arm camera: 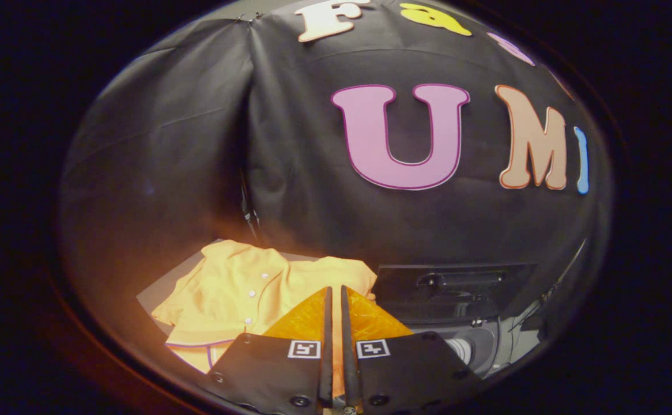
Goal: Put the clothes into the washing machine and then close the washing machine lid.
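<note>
My gripper [336, 297] has its fingers drawn together, only a thin slit between them, and nothing is caught in that slit. Just ahead of the tips and spreading off to their left lies the shirt [238, 288], a yellow buttoned one, spread loosely on a grey table [154, 297], its collar end farthest from me and its hem running back under my left finger. To the right of the fingers and a little beyond them sits the washer [474, 340], dark, with its lid [454, 288] standing up and the drum mouth showing pale below it. So I judge I am at the very start: the shirt is not yet picked up, and the lid is open and waiting. Next I must spread the fingers, drop the tips onto a fold of cloth near the middle of the shirt and pinch enough layers that it lifts whole, then swing right to the drum. A trailing sleeve may snag the washer's rim.
</note>
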### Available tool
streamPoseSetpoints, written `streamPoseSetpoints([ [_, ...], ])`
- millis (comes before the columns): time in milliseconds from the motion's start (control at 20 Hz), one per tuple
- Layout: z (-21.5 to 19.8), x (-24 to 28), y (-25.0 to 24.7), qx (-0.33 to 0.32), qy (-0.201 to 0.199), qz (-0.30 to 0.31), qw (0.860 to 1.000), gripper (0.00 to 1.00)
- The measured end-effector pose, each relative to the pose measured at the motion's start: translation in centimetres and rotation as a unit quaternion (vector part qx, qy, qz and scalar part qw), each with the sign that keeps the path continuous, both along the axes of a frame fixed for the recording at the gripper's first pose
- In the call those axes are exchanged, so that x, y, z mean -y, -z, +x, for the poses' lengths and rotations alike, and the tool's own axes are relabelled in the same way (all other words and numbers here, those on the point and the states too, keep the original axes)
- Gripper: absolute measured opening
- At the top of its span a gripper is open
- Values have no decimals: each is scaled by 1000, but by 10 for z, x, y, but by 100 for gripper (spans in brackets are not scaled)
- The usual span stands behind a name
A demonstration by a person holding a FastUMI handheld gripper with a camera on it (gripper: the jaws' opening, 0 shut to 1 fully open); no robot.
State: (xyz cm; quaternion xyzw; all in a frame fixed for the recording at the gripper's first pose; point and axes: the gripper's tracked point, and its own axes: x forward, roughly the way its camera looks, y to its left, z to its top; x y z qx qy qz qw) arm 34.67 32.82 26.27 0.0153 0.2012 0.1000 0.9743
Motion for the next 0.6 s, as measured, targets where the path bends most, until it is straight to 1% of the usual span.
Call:
streamPoseSetpoints([
  [200,-1,0,1,-4,-3,16,1000,8],
  [450,4,-25,-6,-1,-28,30,999,8],
  [600,3,-51,0,-8,-54,35,998,8],
])
